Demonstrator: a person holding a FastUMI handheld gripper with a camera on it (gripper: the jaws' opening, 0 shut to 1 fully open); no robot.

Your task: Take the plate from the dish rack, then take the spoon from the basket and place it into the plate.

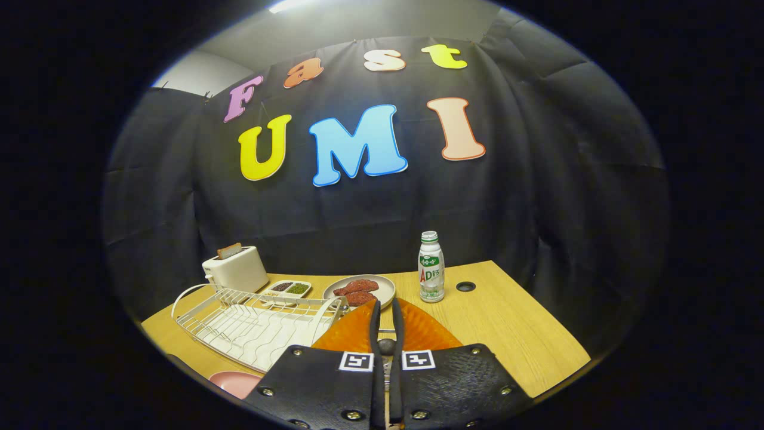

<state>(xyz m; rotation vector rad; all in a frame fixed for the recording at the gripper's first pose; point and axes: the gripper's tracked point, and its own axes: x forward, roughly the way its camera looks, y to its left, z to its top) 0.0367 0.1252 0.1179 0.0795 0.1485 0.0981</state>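
My gripper (386, 306) stands over the orange ribbed basket (421, 329), its fingers drawn close together. A small grey rounded piece, the spoon (387, 346), sits pinched between them, with a bit of metal showing lower in the gap. Most of the spoon is hidden by the fingers. The white wire dish rack (250, 325) lies to the left of the basket with no dishes in it. The pink plate (234, 383) rests on the table in front of the rack, left of the gripper's body and partly hidden.
On the wooden table (525, 334), beyond the basket, stand a grey plate of red food (385, 285), a white drink bottle (431, 269), a two-compartment dish (289, 288) and a white toaster (236, 270). A round cable hole (465, 286) lies right of the bottle.
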